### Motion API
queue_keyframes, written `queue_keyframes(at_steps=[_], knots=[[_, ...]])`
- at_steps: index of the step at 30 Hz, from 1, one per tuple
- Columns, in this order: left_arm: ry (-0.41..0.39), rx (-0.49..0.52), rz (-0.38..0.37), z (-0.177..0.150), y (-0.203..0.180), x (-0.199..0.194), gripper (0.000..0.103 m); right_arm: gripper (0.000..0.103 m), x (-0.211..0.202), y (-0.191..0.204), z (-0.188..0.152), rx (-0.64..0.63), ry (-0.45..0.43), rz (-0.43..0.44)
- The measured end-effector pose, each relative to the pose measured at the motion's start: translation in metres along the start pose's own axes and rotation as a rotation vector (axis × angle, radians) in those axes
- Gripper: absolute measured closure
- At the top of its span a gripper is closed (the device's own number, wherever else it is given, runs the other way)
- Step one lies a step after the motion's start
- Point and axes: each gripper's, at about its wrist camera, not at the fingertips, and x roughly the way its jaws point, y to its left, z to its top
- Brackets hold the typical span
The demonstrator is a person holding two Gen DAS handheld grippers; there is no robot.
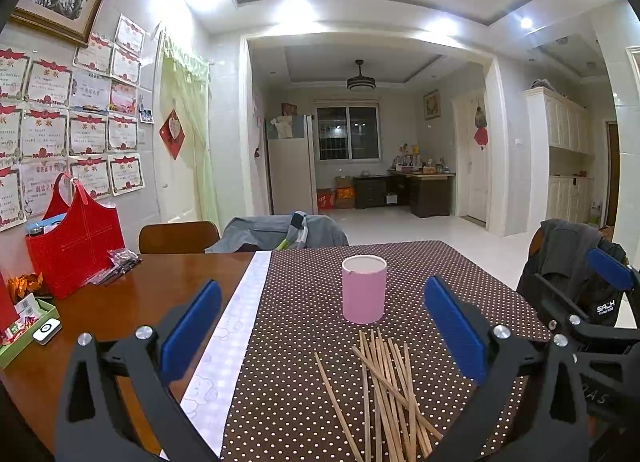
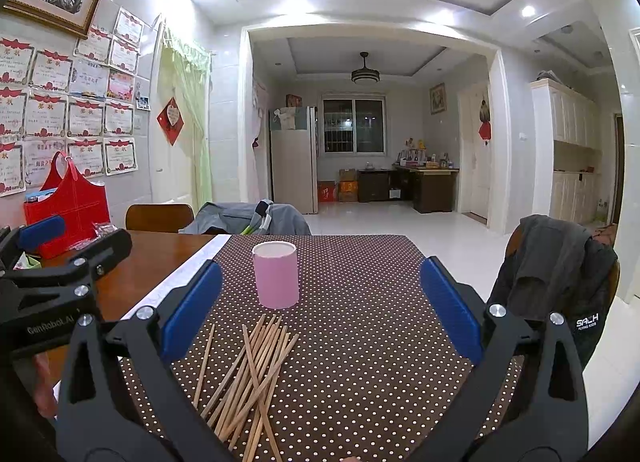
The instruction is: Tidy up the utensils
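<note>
A loose pile of several wooden chopsticks (image 1: pixel 390 394) lies on the brown polka-dot cloth (image 1: pixel 304 362), just in front of a pink cylindrical cup (image 1: pixel 364 289) that stands upright and looks empty. My left gripper (image 1: pixel 322 322) is open and empty, held above the cloth to the left of the pile. In the right wrist view the chopsticks (image 2: pixel 252 378) and the cup (image 2: pixel 276 274) sit left of centre. My right gripper (image 2: pixel 320 308) is open and empty, to the right of the pile. Each gripper shows at the edge of the other's view.
A red bag (image 1: pixel 74 250), snack packets (image 1: pixel 116 262) and a green tray (image 1: pixel 24 338) sit on the bare wood table (image 1: pixel 132 294) at left. Chairs draped with clothes stand at the far side (image 1: pixel 280 232) and the right (image 1: pixel 576 262).
</note>
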Motion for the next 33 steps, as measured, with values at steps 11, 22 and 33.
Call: queue_keyframes(at_steps=[11,22,33], knots=[[-0.004,0.005,0.002,0.0040,-0.0025,-0.0022,0.004,0.006,-0.0037,-0.0050,0.0035,0.004,0.000,0.002],[-0.002,0.009,0.005,0.0056,-0.0036,-0.0011,0.004,0.006,-0.0061,-0.0096,0.0043,0.009,0.005,0.001],[-0.001,0.008,0.007,0.0043,-0.0030,-0.0012,0.004,0.006,-0.0058,-0.0090,0.0047,0.008,0.005,0.002]])
